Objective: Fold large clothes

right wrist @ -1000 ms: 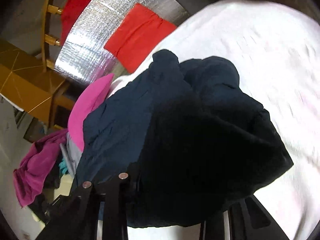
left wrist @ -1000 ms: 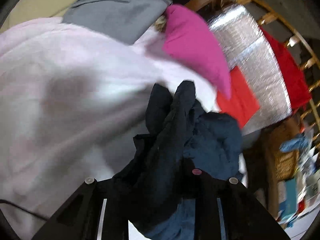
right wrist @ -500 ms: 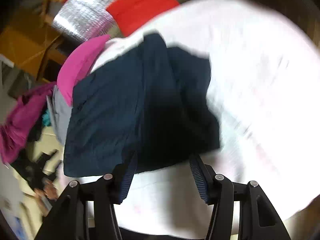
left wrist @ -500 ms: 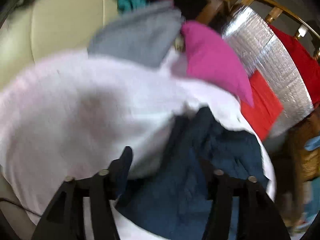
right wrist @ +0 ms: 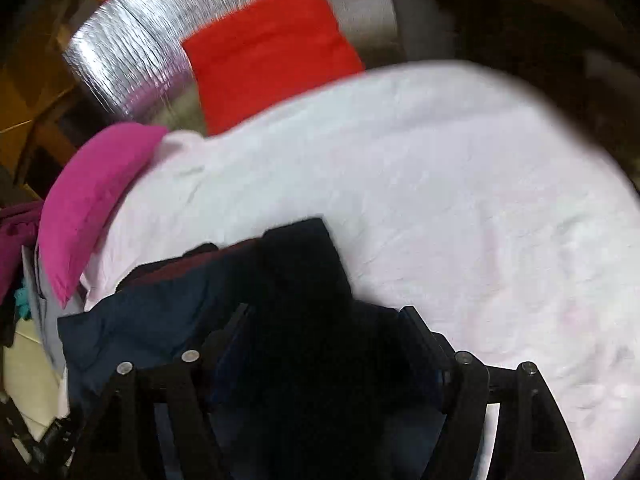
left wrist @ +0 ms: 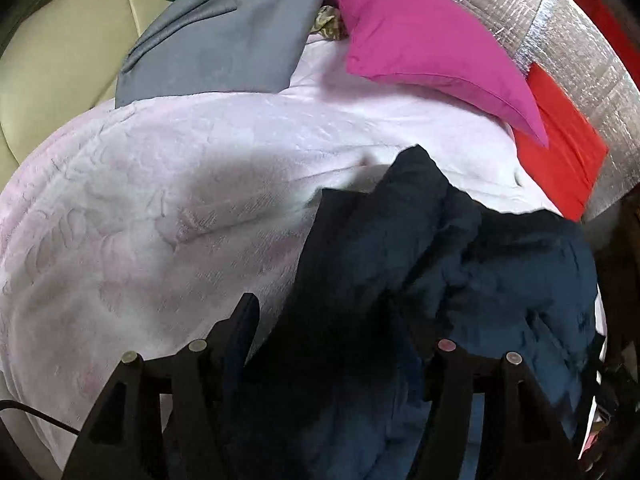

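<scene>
A dark navy garment (left wrist: pixel 460 272) lies bunched on a pale pink blanket (left wrist: pixel 160 208). It also shows in the right wrist view (right wrist: pixel 168 320). My left gripper (left wrist: pixel 332 320) is open, its jaws wide apart, with the navy cloth lying loose between them. My right gripper (right wrist: pixel 324 316) is open too, its jaws spread around a dark fold of the same garment (right wrist: pixel 304 264). The fingertips are partly hidden by the cloth.
A magenta pillow (left wrist: pixel 432 36) and a grey garment (left wrist: pixel 224 40) lie at the blanket's far edge. A red cloth (right wrist: pixel 272 52) rests on a silver foil mat (right wrist: pixel 132 56). A beige cushion (left wrist: pixel 60 48) is at the far left. The pink blanket (right wrist: pixel 460 208) spreads right.
Both grippers were shut on the navy garment and held it up. They have opened, and the garment now lies on the blanket between the spread jaws.
</scene>
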### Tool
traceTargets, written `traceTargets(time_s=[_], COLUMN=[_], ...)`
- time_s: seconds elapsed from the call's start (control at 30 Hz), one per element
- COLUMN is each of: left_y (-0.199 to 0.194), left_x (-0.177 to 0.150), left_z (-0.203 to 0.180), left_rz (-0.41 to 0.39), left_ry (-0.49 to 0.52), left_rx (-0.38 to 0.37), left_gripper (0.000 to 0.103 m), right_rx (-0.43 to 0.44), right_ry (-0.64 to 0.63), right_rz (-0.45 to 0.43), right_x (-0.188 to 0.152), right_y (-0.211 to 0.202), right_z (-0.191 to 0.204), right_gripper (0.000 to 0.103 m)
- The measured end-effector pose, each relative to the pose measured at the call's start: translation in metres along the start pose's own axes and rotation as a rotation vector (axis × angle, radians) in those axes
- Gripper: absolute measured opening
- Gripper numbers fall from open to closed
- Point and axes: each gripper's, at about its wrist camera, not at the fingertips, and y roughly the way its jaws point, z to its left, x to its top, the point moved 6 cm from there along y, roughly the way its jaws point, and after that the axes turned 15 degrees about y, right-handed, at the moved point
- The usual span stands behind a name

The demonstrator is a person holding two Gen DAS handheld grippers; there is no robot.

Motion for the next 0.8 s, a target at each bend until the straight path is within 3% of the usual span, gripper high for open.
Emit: traceTargets(time_s=[0.03, 0.1, 0.2, 0.23, 0.27, 0.3, 0.37, 0.43, 0.5, 0.53, 0.57, 0.63, 0.7, 0.73, 0.77, 0.8], left_y=[0.000, -0.001, -0.001, -0.002, 0.000, -0.001, -0.004, -0.014, -0.031, -0.038, -0.043, -0.047, -0.044, -0.042, -0.040, -0.040], left_x=[0.003, 0.007, 0.010, 0.009, 0.010, 0.010, 0.009, 0.011, 0.014, 0.016, 0.017, 0.015, 0.012, 0.010, 0.008, 0.006], left_z=[0.002, 0.005, 0.000, -0.001, 0.000, 0.000, 0.002, 0.007, 0.013, 0.015, 0.016, 0.015, 0.011, 0.009, 0.007, 0.006], left_rz=[-0.006, -0.015, -0.039, -0.044, -0.047, -0.050, -0.054, -0.085, -0.158, -0.184, -0.197, -0.194, -0.160, -0.139, -0.118, -0.109], left_ry=[0.002, -0.004, 0.005, 0.013, 0.015, 0.017, 0.012, -0.016, -0.032, -0.028, -0.021, -0.005, 0.021, 0.034, 0.051, 0.064], left_rx=[0.010, 0.024, 0.048, 0.058, 0.060, 0.058, 0.054, 0.051, 0.065, 0.083, 0.100, 0.110, 0.100, 0.097, 0.098, 0.103], left_gripper=[0.066, 0.066, 0.066, 0.066, 0.066, 0.066, 0.066, 0.066, 0.067, 0.071, 0.073, 0.075, 0.075, 0.075, 0.075, 0.075], right_rx=[-0.027, -0.041, -0.071, -0.128, -0.199, -0.224, -0.170, -0.096, -0.063, -0.034, 0.018, 0.101, 0.166, 0.187, 0.219, 0.229], right_ry=[-0.031, -0.085, -0.038, -0.034, -0.025, 0.020, 0.126, 0.168, 0.142, 0.108, 0.061, -0.017, -0.164, -0.212, -0.277, -0.314], right_rz=[-0.027, -0.109, -0.180, -0.203, -0.203, -0.156, -0.104, -0.170, -0.281, -0.315, -0.321, -0.294, -0.249, -0.217, -0.153, -0.110], right_x=[0.000, 0.003, 0.007, 0.007, 0.007, 0.005, 0.004, 0.006, 0.007, 0.004, -0.002, -0.018, -0.047, -0.060, -0.081, -0.103], right_y=[-0.001, -0.012, -0.013, -0.007, 0.005, 0.019, 0.023, -0.002, -0.037, -0.051, -0.064, -0.076, -0.081, -0.078, -0.072, -0.071], right_z=[-0.002, 0.009, 0.000, -0.008, -0.017, -0.030, -0.046, -0.046, -0.037, -0.026, -0.008, 0.023, 0.075, 0.093, 0.117, 0.128], right_gripper=[0.026, 0.018, 0.014, 0.006, 0.005, 0.005, 0.006, 0.007, 0.015, 0.029, 0.050, 0.068, 0.067, 0.058, 0.039, 0.034])
